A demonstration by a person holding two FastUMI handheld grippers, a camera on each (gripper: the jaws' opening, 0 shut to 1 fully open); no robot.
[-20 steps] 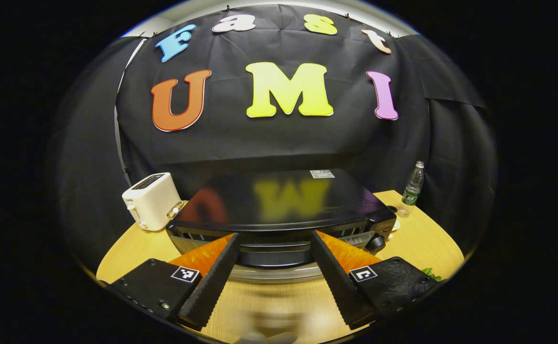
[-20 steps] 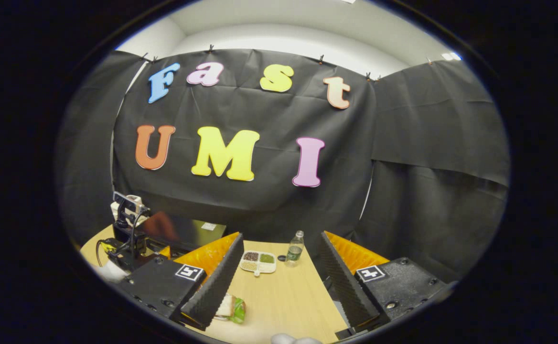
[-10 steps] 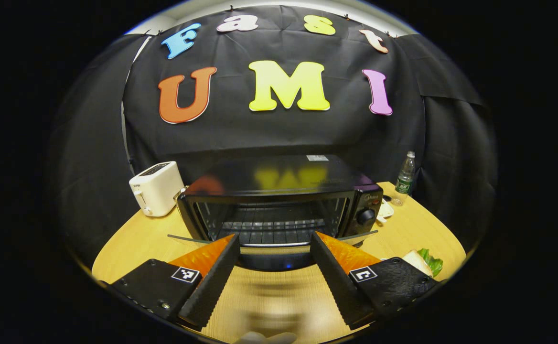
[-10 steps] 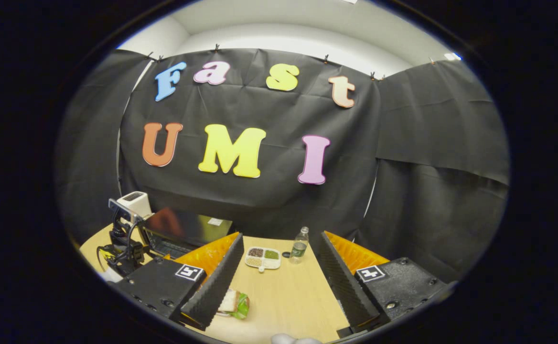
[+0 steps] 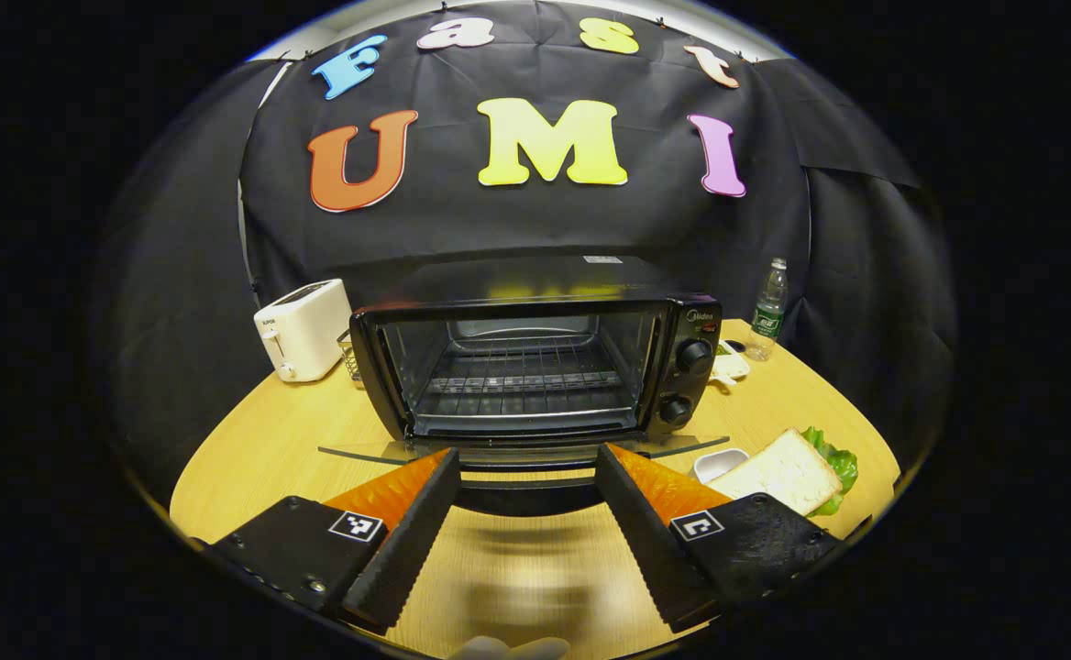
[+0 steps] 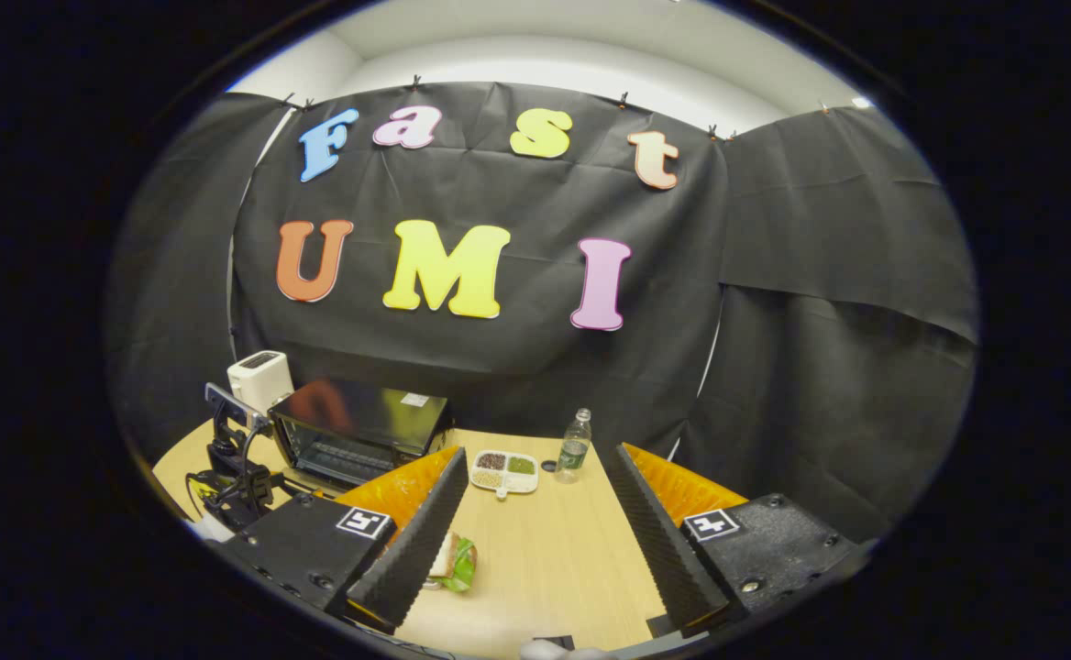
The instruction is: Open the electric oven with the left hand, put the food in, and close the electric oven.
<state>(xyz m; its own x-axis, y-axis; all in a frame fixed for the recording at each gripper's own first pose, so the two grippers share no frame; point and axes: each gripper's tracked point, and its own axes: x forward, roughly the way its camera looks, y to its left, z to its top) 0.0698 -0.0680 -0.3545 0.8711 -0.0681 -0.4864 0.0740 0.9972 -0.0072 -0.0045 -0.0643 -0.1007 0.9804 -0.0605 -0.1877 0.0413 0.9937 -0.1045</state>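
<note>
The black electric oven (image 5: 535,367) stands mid-table with its glass door (image 5: 361,451) swung down flat and the wire rack (image 5: 522,380) bare inside. My left gripper (image 5: 525,458) is open, its fingers wide apart on either side of the door's dark handle (image 5: 524,495) without pressing on it. A sandwich (image 5: 788,472) with lettuce lies on the table to the oven's right; in the right gripper view the sandwich (image 6: 453,561) sits beside the left finger. My right gripper (image 6: 536,454) is open with nothing held, over the table right of the oven (image 6: 352,435).
A white toaster (image 5: 302,328) stands left of the oven. A water bottle (image 5: 767,309) and a divided snack tray (image 6: 503,470) sit at the back right. A small white dish (image 5: 717,463) lies by the sandwich. The wooden table (image 5: 260,449) is round.
The oven door has come down from nearly shut to flat open as my left gripper dropped and drew back. The sandwich has come into the left gripper view. The right gripper barely moved.
</note>
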